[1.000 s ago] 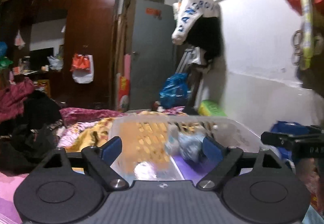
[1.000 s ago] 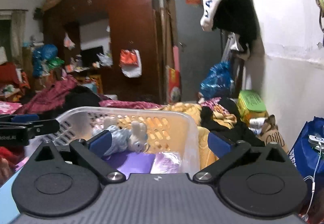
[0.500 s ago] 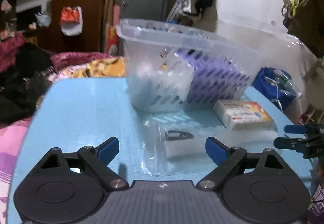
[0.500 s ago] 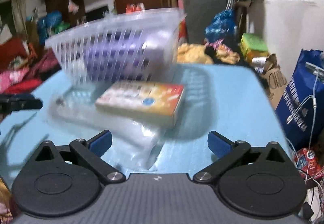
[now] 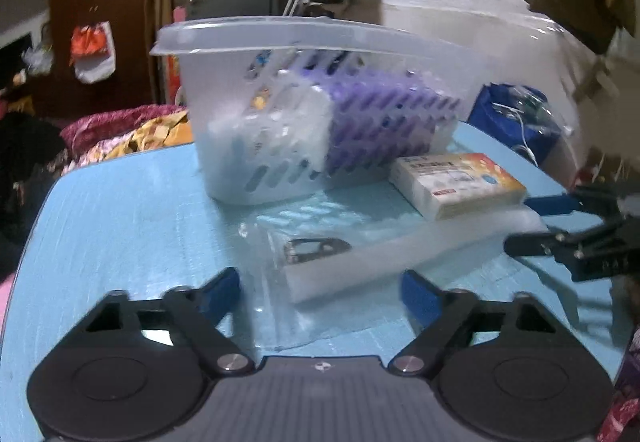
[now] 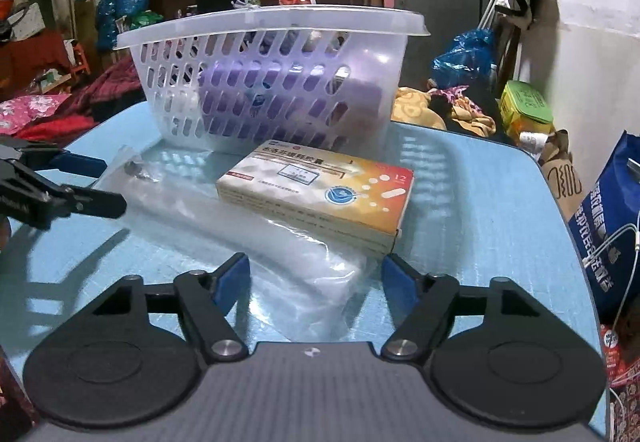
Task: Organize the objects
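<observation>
Nearest in the left wrist view, the left gripper (image 5: pixel 321 288) is hovering low over the blue table (image 5: pixel 120 210) with its jaws spread wide and nothing between them. Just ahead of its fingers (image 5: pixel 222 288) a clear plastic bag (image 5: pixel 360 254) is lying flat on the table, with a white slab and a small dark metal piece showing inside it. In the right wrist view, the right gripper (image 6: pixel 316 278) is also standing wide open and gripping nothing, with the near end of the same bag (image 6: pixel 256 238) lying between its blue fingertips (image 6: pixel 234 276); whether they are touching the plastic cannot be told.

A little farther on, a white and orange medicine box (image 6: pixel 320 194) is resting on top of the bag, flat and turned at an angle. In the left wrist view that box (image 5: pixel 456 184) is sitting to the right, just beside the right gripper's tips reaching in from the edge.

Behind the box, a see-through plastic basket (image 6: pixel 280 26) is standing upright on the table, close against the box. It is holding purple packs (image 6: pixel 288 94) and a white pack (image 5: pixel 288 114), seen through the slotted wall.

Beyond the table, heaped clothes (image 6: pixel 60 102) are lying at the left, a dark wooden wardrobe (image 5: pixel 104 2) is standing at the back, and a blue bag (image 6: pixel 612 218) is sitting at the right.
</observation>
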### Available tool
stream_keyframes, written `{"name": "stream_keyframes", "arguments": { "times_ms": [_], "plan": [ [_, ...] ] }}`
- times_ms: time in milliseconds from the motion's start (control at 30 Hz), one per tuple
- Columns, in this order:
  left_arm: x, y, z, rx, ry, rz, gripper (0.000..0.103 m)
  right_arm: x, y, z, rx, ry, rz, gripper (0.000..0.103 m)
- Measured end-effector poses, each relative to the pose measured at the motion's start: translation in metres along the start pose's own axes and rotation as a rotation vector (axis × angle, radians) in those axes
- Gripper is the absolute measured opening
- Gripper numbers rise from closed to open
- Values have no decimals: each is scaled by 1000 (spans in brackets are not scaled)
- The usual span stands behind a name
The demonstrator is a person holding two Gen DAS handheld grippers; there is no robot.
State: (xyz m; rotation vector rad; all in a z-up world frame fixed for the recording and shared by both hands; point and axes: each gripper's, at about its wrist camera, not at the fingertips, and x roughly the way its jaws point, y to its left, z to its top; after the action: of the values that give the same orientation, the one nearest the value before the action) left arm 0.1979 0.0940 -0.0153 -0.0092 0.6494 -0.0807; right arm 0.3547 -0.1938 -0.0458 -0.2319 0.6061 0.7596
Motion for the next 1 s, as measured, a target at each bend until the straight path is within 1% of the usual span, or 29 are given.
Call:
{"name": "stream_keyframes", "arguments": {
  "times_ms": [33, 67, 100, 133, 167, 233, 267, 333, 400, 467, 600, 833, 1000],
  "plan": [
    [-1, -3, 0, 12, -4, 13, 67, -1, 0, 0, -2, -4, 4, 67],
    [-2, -5, -1, 21, -7, 27, 55, -2, 0, -1, -4, -9, 6, 63],
    [-3, -5, -1, 22, -11, 22, 47, -3, 0, -2, -5, -15, 6, 56],
    [-4, -5, -2, 24, -15, 12, 46, -4, 1, -2, -10, -18, 8, 49],
    [-5, -5, -3, 25, -17, 16, 43, -6, 2, -3, -18, -19, 10, 47],
    [-7, -2, -3, 5, -30, 12, 35, -9, 1, -4, -23, -22, 14, 38],
    [-10, -1, -4, -7, -36, 6, 31, -10, 1, -5, -24, -24, 16, 37],
    [-14, 1, -5, -12, -55, -3, 27, -13, 1, -6, -31, -26, 17, 33],
    [-19, 1, -6, -14, -75, -4, 21, -15, 1, -7, -34, -34, 16, 30],
    [-26, 3, -7, -22, -100, -15, 18, -19, 2, -8, -41, -49, 14, 29],
    [-38, 2, -9, -24, -146, -27, 15, -30, 4, -7, -62, -92, 20, 27],
    [-47, 4, -9, -37, -201, -39, 14, -37, 5, -3, -85, -136, 26, 27],
    [-72, 2, 1, -34, -275, -44, 14, -52, 8, 5, -95, -187, 26, 27]
  ]
}}
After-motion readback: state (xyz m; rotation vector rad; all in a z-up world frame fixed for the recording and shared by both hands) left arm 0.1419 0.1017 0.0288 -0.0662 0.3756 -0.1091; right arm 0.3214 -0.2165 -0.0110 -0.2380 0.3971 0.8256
